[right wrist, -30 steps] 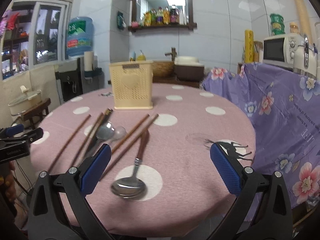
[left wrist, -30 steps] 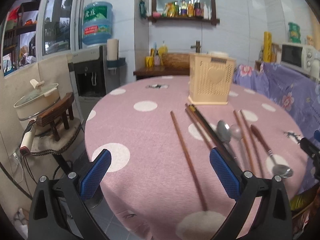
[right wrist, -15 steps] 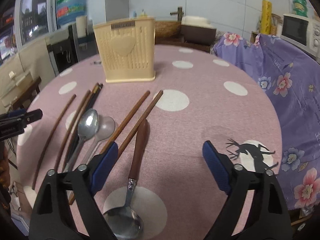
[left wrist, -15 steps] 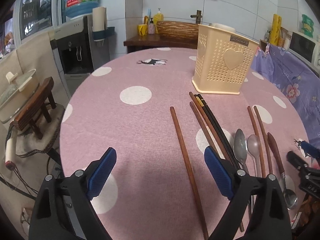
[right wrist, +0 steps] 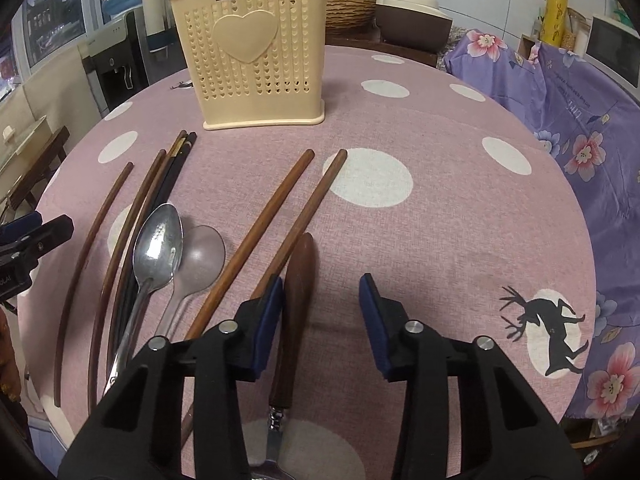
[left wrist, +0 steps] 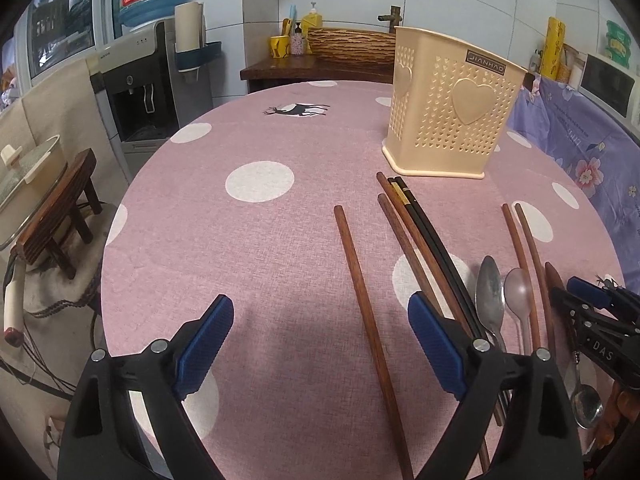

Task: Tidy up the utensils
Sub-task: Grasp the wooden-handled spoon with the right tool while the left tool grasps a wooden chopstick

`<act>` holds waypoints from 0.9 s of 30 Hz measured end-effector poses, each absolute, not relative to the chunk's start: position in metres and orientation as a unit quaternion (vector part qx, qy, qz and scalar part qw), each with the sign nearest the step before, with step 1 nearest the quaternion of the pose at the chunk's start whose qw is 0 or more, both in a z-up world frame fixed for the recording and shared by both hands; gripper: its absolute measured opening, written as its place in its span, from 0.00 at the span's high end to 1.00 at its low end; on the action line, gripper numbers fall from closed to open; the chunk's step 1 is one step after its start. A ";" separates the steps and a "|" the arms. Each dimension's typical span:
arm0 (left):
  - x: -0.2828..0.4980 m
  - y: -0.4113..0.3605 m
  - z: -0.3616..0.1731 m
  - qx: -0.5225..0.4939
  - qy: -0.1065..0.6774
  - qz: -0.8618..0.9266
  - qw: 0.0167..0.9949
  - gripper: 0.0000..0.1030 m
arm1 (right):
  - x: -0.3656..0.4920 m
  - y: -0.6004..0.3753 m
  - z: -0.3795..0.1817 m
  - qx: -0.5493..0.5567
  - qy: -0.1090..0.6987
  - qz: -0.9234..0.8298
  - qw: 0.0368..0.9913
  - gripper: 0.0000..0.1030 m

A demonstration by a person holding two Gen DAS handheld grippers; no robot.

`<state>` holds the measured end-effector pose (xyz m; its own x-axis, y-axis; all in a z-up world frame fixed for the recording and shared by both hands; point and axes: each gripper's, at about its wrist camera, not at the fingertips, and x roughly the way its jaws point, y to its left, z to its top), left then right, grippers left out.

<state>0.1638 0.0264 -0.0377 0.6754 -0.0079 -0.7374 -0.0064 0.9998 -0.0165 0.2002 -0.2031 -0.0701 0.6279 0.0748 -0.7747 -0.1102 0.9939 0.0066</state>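
Nearest, right tongs (right wrist: 322, 320): closing around the wooden handle of the wood-handled spoon (right wrist: 298, 280); the left pad sits just beside or against the handle, the right pad is still apart from it, so nothing is gripped yet.
Left tongs (left wrist: 316, 346): released, standing wide over bare cloth, with one long wooden chopstick (left wrist: 360, 288) lying between the pads and untouched.
Step in hand: judged to be picking up the wood-handled spoon for the holder.
Doing it well: centre the handle between both pads before they meet, clamp across the thick wooden part rather than the thin metal neck, and lift straight up so the two neighbouring chopsticks (right wrist: 280, 208) are not dragged along.
Middle ground: a steel spoon (right wrist: 158, 240) overlaps a pale plastic spoon (right wrist: 202, 256); further left lie more brown chopsticks and a black pair (right wrist: 176, 164).
Farther: the cream utensil holder (right wrist: 252, 52) stands upright and apart from the utensils.
Surface (right wrist: 440, 208): round, under a pink cloth with white dots.
Room: a water dispenser (left wrist: 148, 76) to the left, a purple floral cover (right wrist: 580, 92) to the right, tiled wall behind.
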 end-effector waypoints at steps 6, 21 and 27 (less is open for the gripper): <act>0.173 0.024 -0.043 -0.013 0.422 -0.007 0.906 0.25 | 0.203 -0.195 -0.069 -0.030 0.428 0.063 0.901 0.81; 0.232 0.006 -0.053 -0.004 0.473 0.013 0.881 0.68 | 0.206 -0.200 -0.070 -0.029 0.421 0.085 0.903 0.82; 0.237 0.002 -0.054 0.000 0.473 0.024 0.881 0.79 | 0.209 -0.200 -0.070 -0.030 0.419 0.087 0.903 0.82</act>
